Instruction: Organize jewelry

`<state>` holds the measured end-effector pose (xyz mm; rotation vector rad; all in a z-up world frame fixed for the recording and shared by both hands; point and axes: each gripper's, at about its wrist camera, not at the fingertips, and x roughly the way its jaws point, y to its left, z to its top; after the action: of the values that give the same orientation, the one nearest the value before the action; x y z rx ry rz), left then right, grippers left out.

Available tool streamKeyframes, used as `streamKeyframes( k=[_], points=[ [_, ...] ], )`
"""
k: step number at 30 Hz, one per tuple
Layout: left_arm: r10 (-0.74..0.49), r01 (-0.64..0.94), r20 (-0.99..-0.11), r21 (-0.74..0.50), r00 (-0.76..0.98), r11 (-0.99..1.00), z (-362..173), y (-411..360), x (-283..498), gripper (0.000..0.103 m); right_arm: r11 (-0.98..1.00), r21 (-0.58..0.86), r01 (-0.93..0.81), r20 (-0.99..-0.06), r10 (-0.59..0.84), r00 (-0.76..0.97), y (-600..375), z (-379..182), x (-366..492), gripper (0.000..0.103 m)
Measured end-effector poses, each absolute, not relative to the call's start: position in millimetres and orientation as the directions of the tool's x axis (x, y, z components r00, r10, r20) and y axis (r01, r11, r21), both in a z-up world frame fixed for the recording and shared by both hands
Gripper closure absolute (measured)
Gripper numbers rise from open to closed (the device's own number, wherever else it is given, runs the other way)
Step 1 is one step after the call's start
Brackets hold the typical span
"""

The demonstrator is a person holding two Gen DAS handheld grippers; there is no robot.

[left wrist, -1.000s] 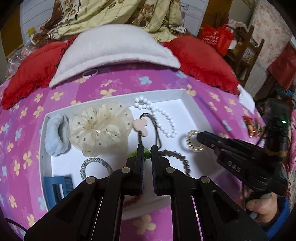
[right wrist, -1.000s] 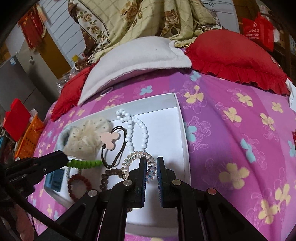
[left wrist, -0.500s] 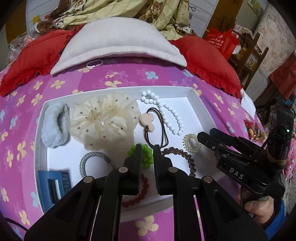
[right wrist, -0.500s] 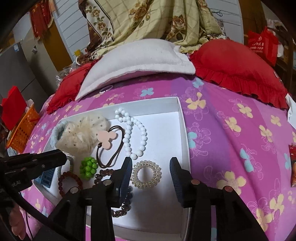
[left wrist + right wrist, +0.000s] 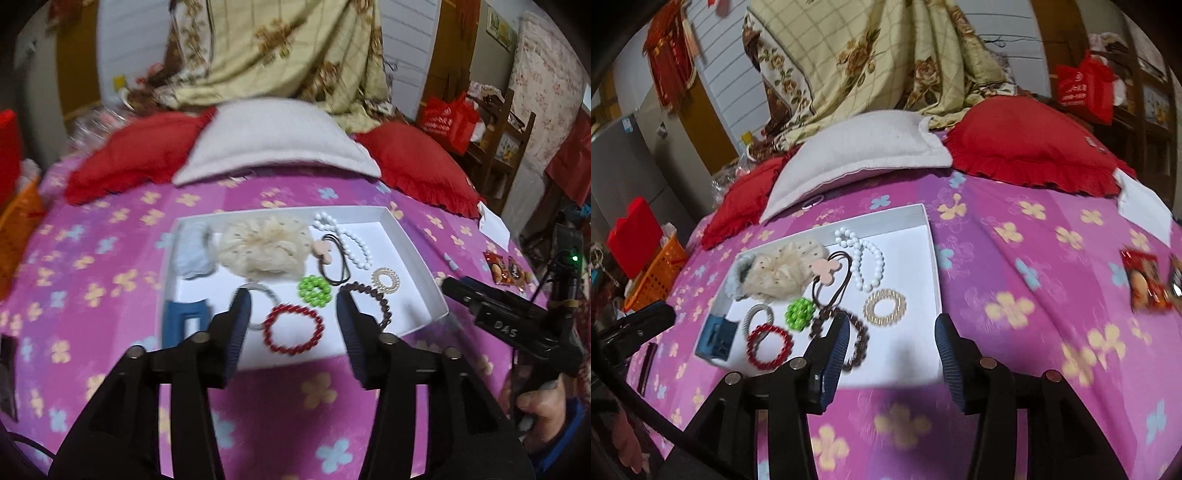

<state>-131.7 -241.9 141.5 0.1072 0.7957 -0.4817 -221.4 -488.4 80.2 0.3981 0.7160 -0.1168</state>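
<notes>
Now both grippers, left (image 5: 293, 325) and right (image 5: 890, 339), hover with fingers spread wide, empty, over the tray (image 5: 413, 243).

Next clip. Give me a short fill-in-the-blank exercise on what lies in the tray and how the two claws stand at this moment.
1. Both the left claw and the right claw are ____, holding nothing.
2. The bead bracelet nearest the left claw is ____ in colour.
3. The green bead cluster lies inside the white ____.
4. The blue hair clip sits in the tray's near-____ corner.

Missing words: open; red; tray; left
</notes>
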Motion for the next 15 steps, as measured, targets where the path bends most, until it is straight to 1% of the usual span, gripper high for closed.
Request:
streamKeyframes(
  k=[1,3,5,6,7,8,10,12,14,15],
  points=[
    [-0.363,0.446,-0.691,-0.067,0.625,0.893,145.4,-236.8,-142.1,0.048,0.916,0.316,0.247,-0.657,0.023,0.754,-485.1,80.3,-229.5,0.055],
    [-0.33,0.426,-0.656,-0.015,0.679,0.905,151.6,-229.6,-159.6,0.046,0.912,0.323,0.252,-0.652,0.021,0.758,-478.3,80.4,-242.6,0.052],
    [-0.285,0.39,-0.609,0.042,0.74,0.92,159.0,-221.1,-177.9,0.036,0.908,0.336,0.251,-0.644,0.027,0.764,-468.8,81.5,-254.7,0.051],
    [-0.273,0.373,-0.584,0.056,0.764,0.926,162.5,-216.8,-186.3,0.034,0.906,0.343,0.25,-0.64,0.03,0.768,-463.3,82.6,-260.7,0.051],
    [-0.265,0.358,-0.559,0.062,0.786,0.931,165.6,-211.7,-194.0,0.031,0.904,0.347,0.248,-0.635,0.032,0.772,-457.0,84.0,-265.7,0.051],
    [-0.255,0.339,-0.525,0.068,0.812,0.938,170.3,-205.7,-203.6,0.025,0.904,0.35,0.244,-0.631,0.036,0.775,-452.2,85.2,-269.6,0.05],
    [-0.228,0.291,-0.456,0.072,0.861,0.954,179.8,-192.3,-222.3,0.018,0.906,0.354,0.232,-0.619,0.041,0.784,-439.3,89.3,-279.6,0.046],
    [-0.198,0.245,-0.401,0.068,0.894,0.967,186.6,-178.9,-236.9,0.012,0.907,0.357,0.222,-0.605,0.043,0.795,-430.2,93.2,-289.6,0.038],
    [-0.156,0.19,-0.356,0.062,0.921,0.98,192.7,-166.2,-249.8,0.001,0.908,0.357,0.22,-0.595,0.039,0.803,-421.8,95.8,-298.1,0.036],
    [-0.141,0.17,-0.342,0.058,0.929,0.984,194.6,-160.7,-255.0,0.001,0.909,0.354,0.22,-0.593,0.036,0.805,-417.3,96.8,-302.3,0.036]
  ],
)
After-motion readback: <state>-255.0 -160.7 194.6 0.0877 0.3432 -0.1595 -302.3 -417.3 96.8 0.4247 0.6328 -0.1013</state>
